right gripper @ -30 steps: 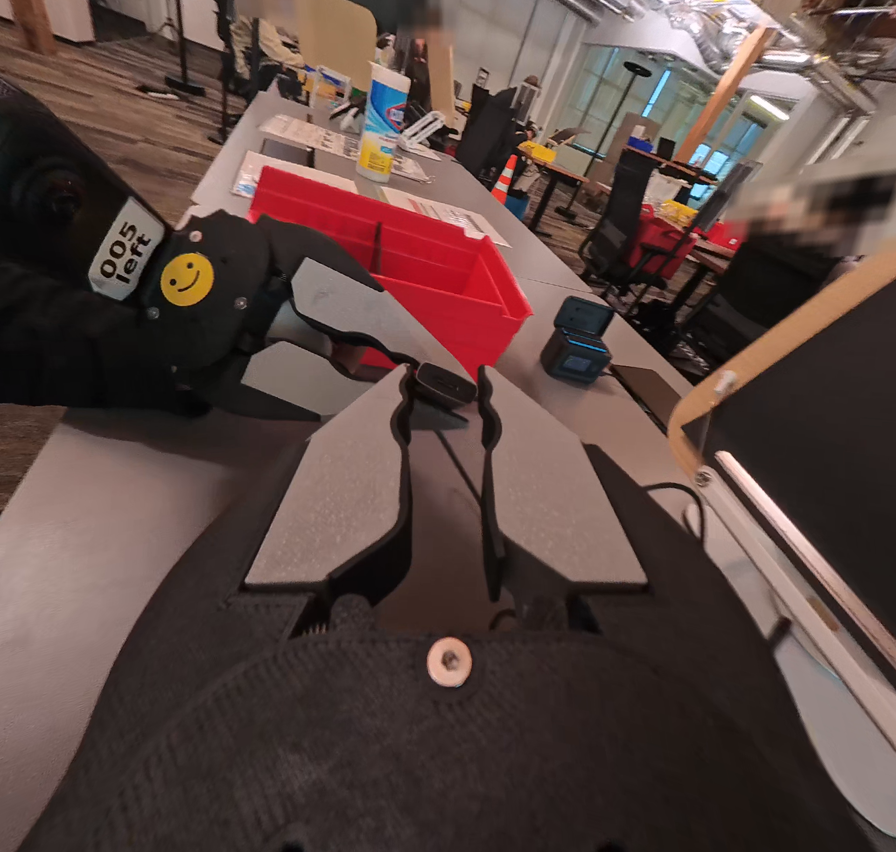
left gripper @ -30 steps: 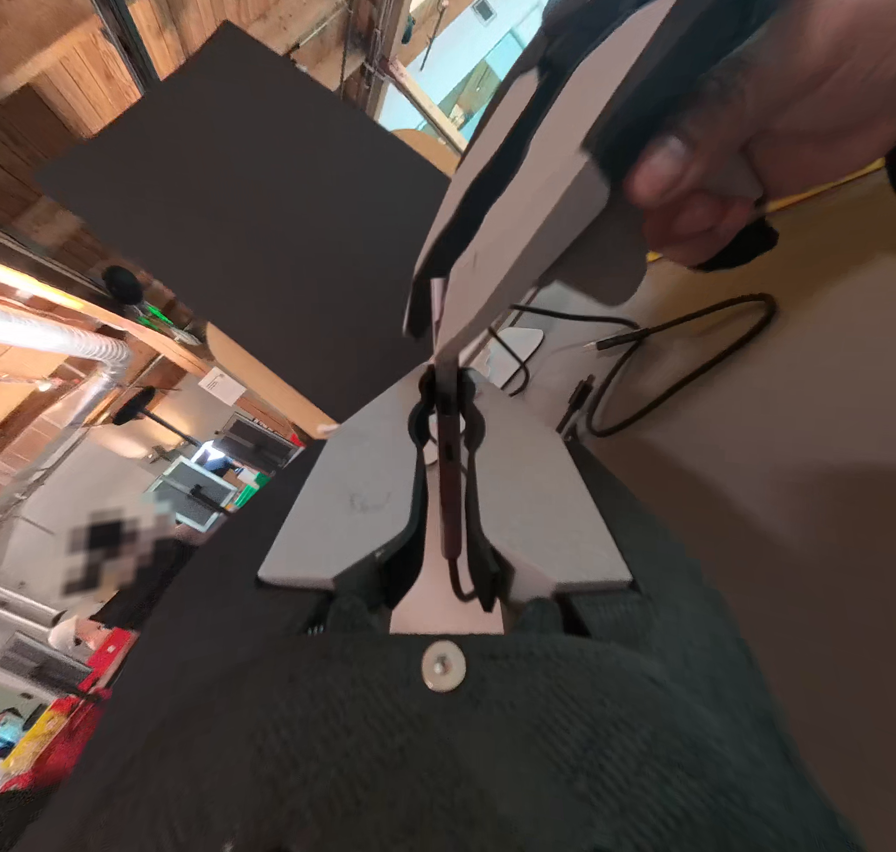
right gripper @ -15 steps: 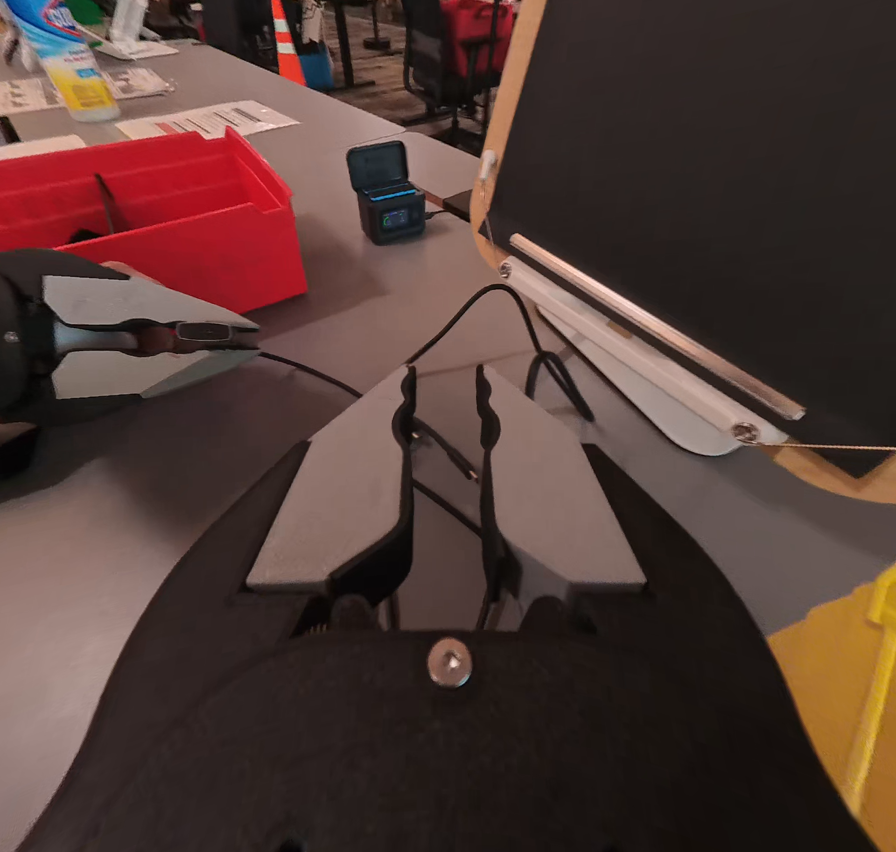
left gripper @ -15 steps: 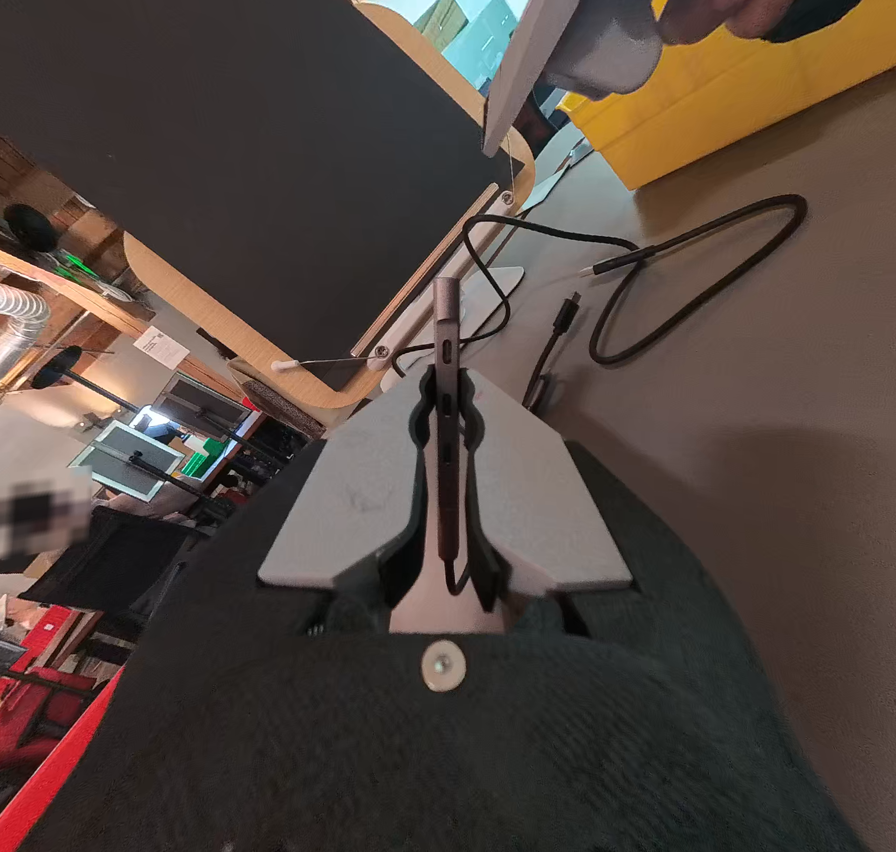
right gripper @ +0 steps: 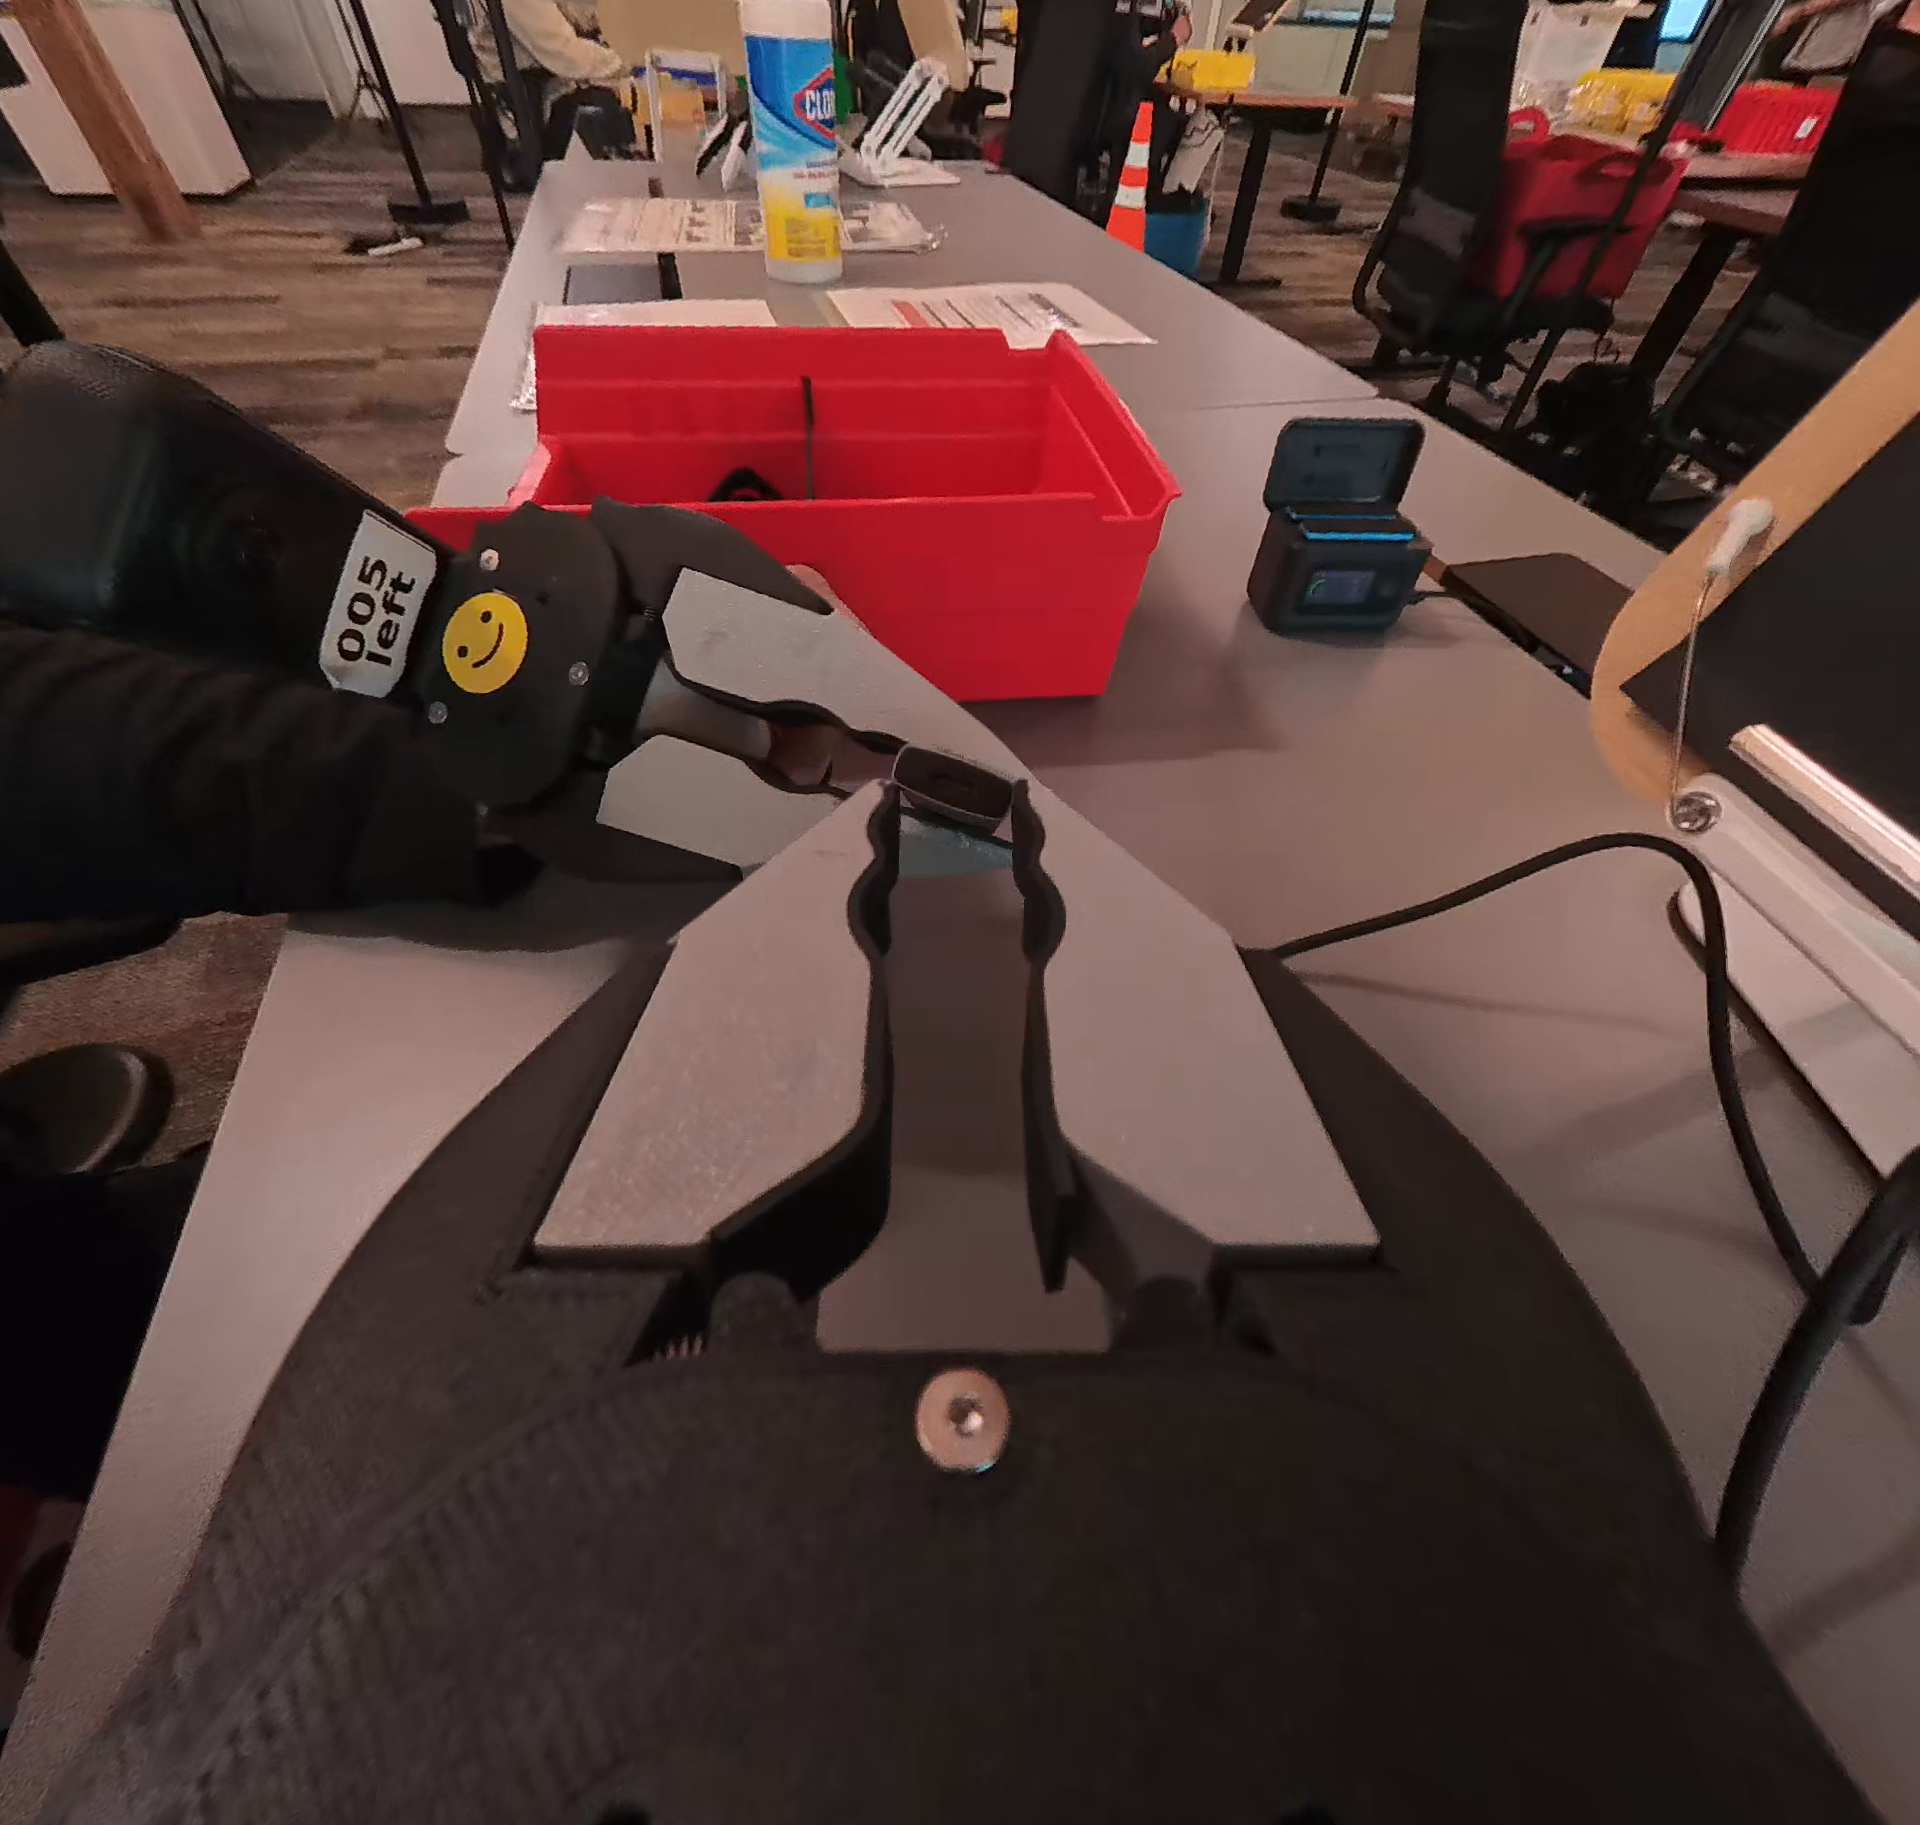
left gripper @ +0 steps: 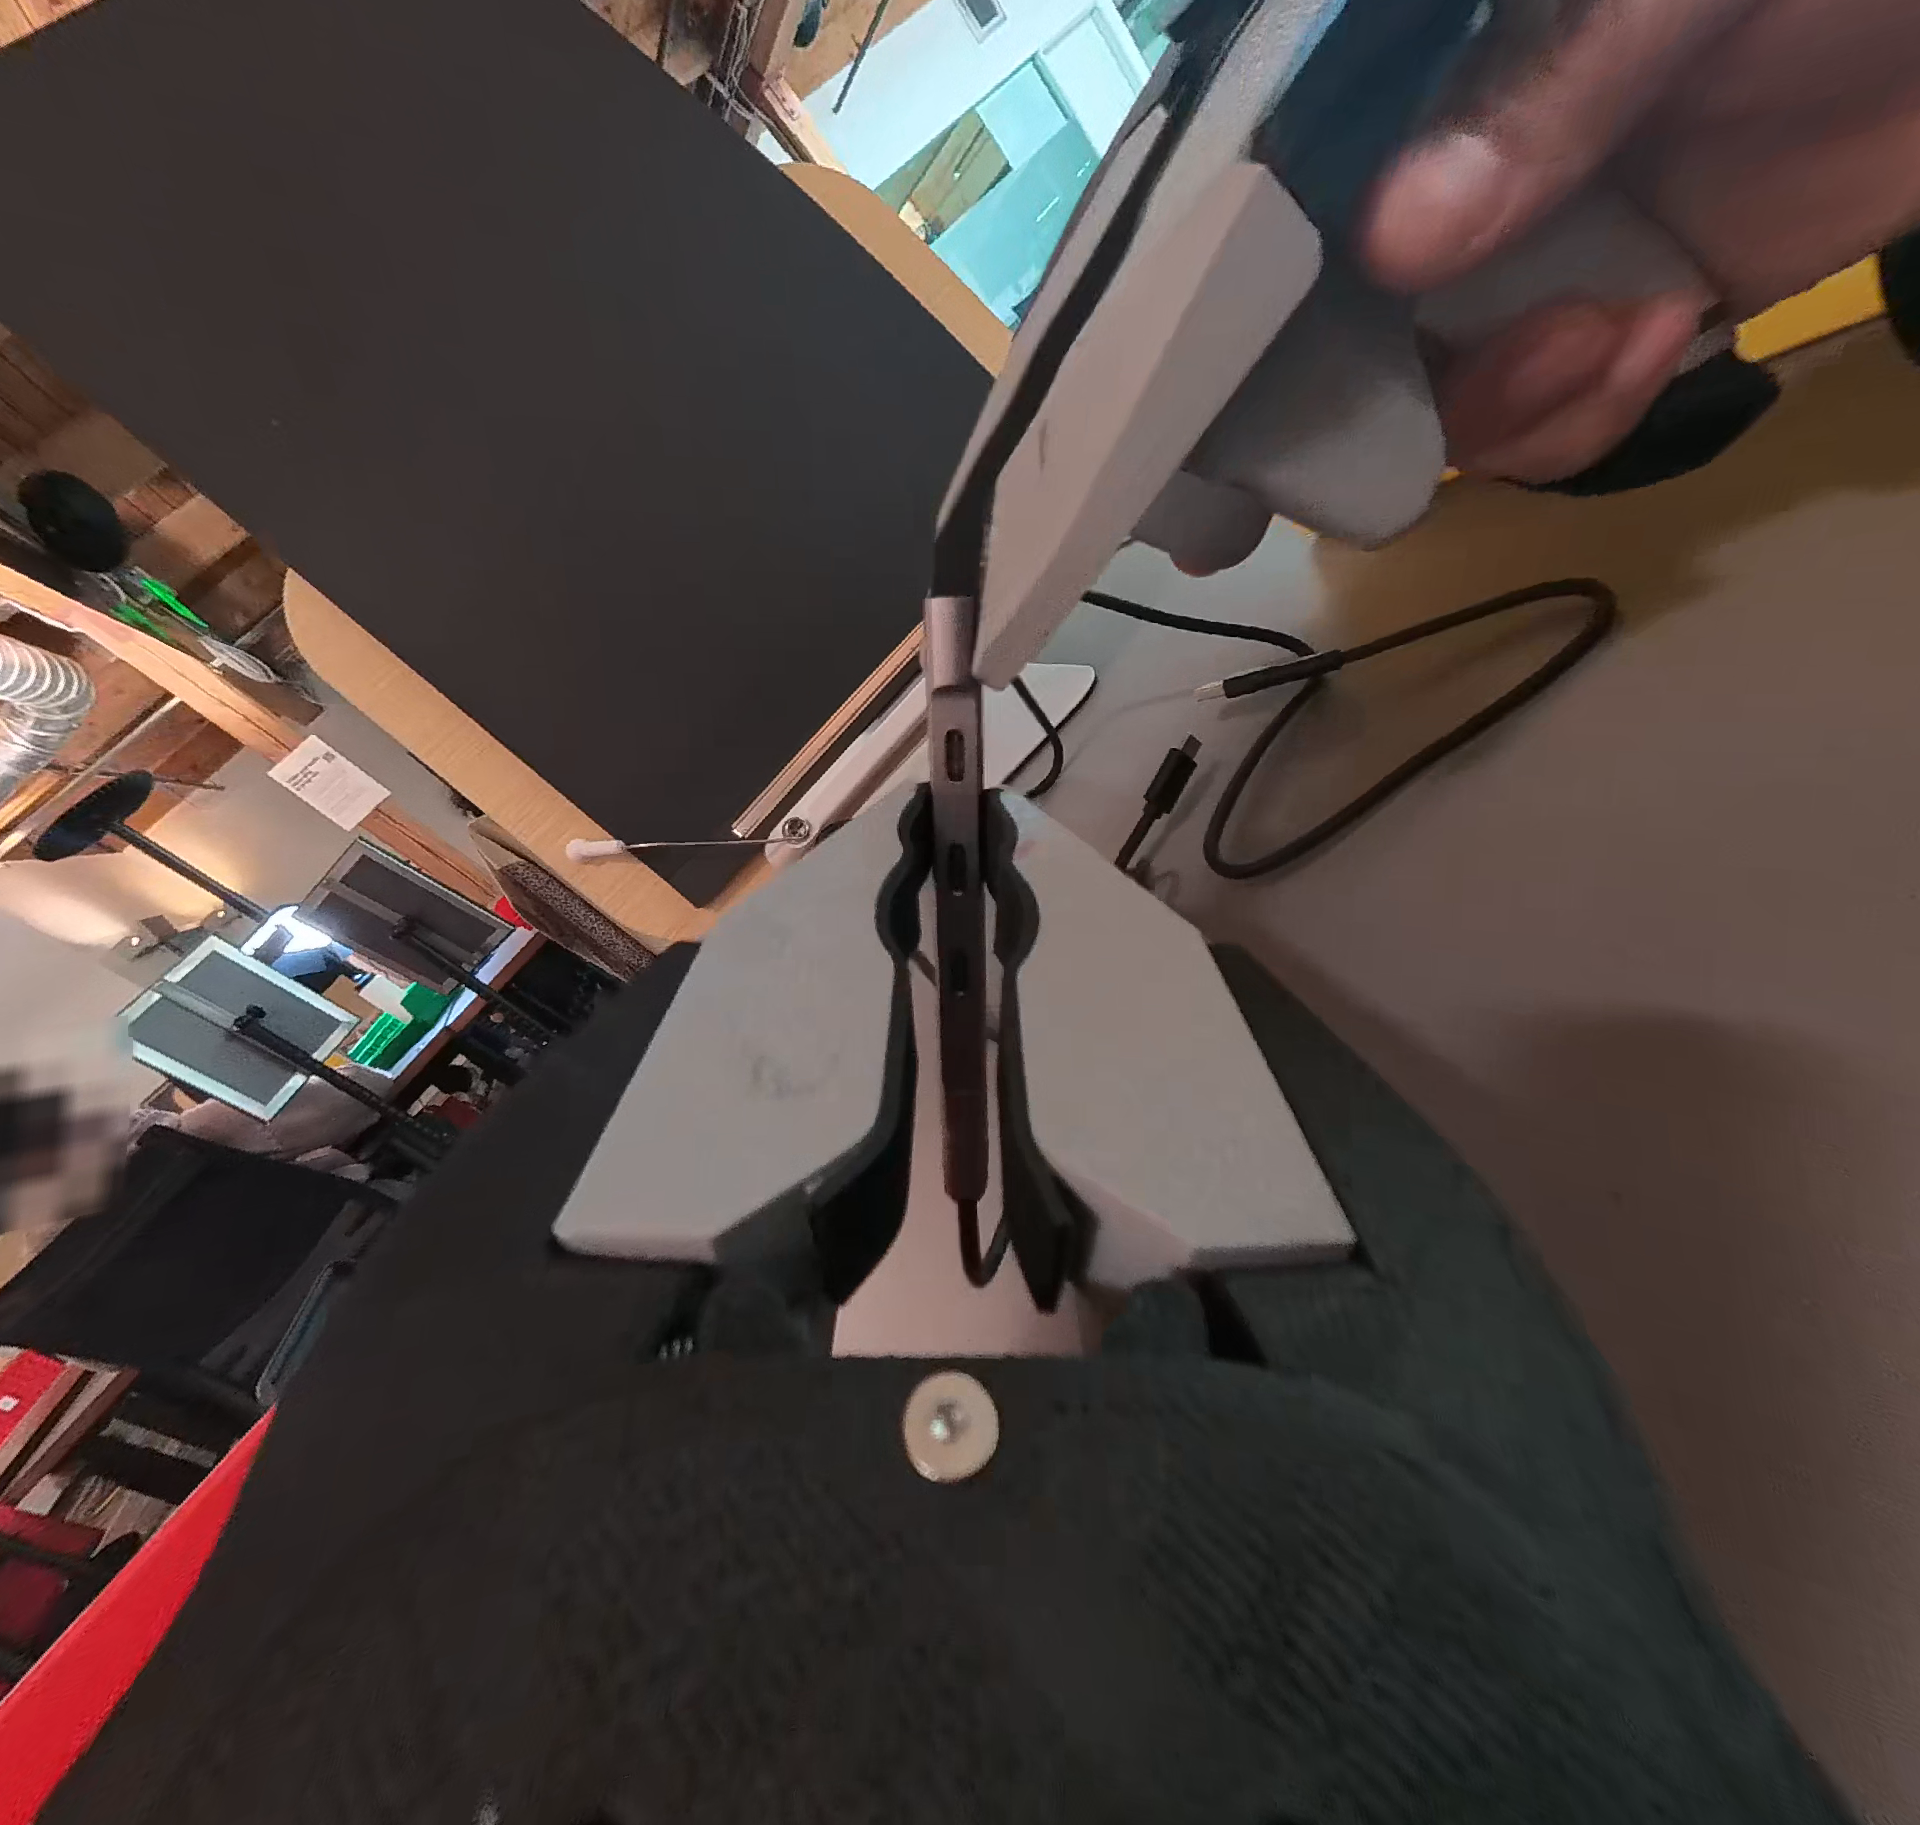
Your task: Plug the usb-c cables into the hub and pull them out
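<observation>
We've got the left gripper (left gripper: pixel 958 845) clamped on the grey hub (left gripper: pixel 958 902), lifted off the table (right gripper: pixel 1351 819); our right gripper (right gripper: pixel 951 845) gapes around its end. Cables (left gripper: pixel 1382 736) lie loose.

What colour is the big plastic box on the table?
The big plastic box is bright red, clearest in the right wrist view.

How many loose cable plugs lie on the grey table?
2: a slim black metal-tipped plug farther off; a shorter black plug nearer the left gripper. More may be hidden.
</observation>
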### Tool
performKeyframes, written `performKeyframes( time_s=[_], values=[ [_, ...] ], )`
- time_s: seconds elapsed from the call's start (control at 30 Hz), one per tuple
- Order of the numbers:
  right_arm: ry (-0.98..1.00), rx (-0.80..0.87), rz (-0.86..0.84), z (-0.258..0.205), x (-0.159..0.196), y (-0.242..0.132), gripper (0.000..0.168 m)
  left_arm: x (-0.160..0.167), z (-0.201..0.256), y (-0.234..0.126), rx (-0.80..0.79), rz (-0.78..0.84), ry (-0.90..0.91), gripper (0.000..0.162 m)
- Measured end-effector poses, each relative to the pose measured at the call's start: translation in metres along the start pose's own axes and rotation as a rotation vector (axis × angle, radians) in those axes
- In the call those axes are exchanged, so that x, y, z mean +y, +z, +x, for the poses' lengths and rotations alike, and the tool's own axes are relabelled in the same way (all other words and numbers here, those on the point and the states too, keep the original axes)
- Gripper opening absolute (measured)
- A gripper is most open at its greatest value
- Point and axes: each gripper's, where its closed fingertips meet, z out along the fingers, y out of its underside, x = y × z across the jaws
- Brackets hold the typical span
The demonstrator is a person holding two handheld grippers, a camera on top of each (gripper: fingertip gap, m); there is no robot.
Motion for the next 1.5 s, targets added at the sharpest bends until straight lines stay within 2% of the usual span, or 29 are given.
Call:
performKeyframes(
  time_s=[0.13, 0.27, 0.33, 0.4, 0.47, 0.53, 0.6, 0.73, 0.87, 1.03, 1.07, 1.17, 1.23, 1.4, 1.5],
  values=[
    [0.006, -0.001, 0.009, -0.001, -0.001, 0.003, 0.018, 0.000, -0.002, -0.001, -0.027, -0.014, 0.006, 0.007],
    [-0.050, 0.004, -0.059, -0.004, 0.011, 0.008, 0.014, -0.004, 0.004, -0.001, -0.019, -0.011, 0.055, 0.008],
    [-0.073, 0.013, -0.075, -0.003, 0.012, 0.006, 0.014, -0.005, 0.006, -0.001, 0.024, -0.003, 0.014, 0.008],
    [-0.049, 0.081, -0.042, 0.014, 0.005, -0.004, 0.013, -0.005, -0.001, -0.003, 0.021, 0.014, -0.040, 0.008],
    [0.012, 0.217, -0.015, 0.046, 0.001, -0.022, 0.014, 0.000, -0.007, -0.004, 0.001, 0.001, -0.040, 0.008],
    [0.056, 0.395, -0.079, 0.085, 0.017, -0.041, 0.013, 0.006, -0.007, -0.003, 0.003, -0.025, -0.033, 0.007],
    [0.079, 0.475, -0.191, 0.107, 0.042, -0.050, 0.012, 0.007, -0.001, -0.001, 0.033, -0.028, -0.035, 0.007],
    [0.028, 0.502, -0.379, 0.115, 0.080, -0.045, 0.010, 0.011, 0.007, 0.002, 0.055, -0.050, -0.007, 0.007],
    [-0.013, 0.546, -0.533, 0.123, 0.111, -0.043, 0.017, 0.012, 0.003, 0.001, 0.037, -0.053, -0.018, 0.007],
    [-0.045, 0.512, -0.544, 0.127, 0.124, -0.035, 0.033, 0.015, 0.002, 0.002, 0.040, -0.066, -0.024, 0.007],
    [-0.044, 0.495, -0.534, 0.127, 0.126, -0.031, 0.031, 0.016, 0.005, 0.003, 0.051, -0.072, -0.025, 0.007],
    [-0.007, 0.459, -0.581, 0.126, 0.139, -0.029, 0.007, 0.020, 0.011, 0.004, 0.081, -0.101, -0.022, 0.007],
    [-0.010, 0.413, -0.587, 0.118, 0.135, -0.029, 0.005, 0.021, 0.015, 0.004, 0.094, -0.107, 0.001, 0.007],
    [-0.083, 0.332, -0.389, 0.086, 0.072, -0.029, 0.002, 0.028, 0.040, 0.004, 0.195, -0.145, 0.112, 0.008],
    [-0.133, 0.302, -0.324, 0.072, 0.053, -0.029, 0.000, 0.041, 0.064, 0.004, 0.274, -0.210, 0.199, 0.010]
  ],
)
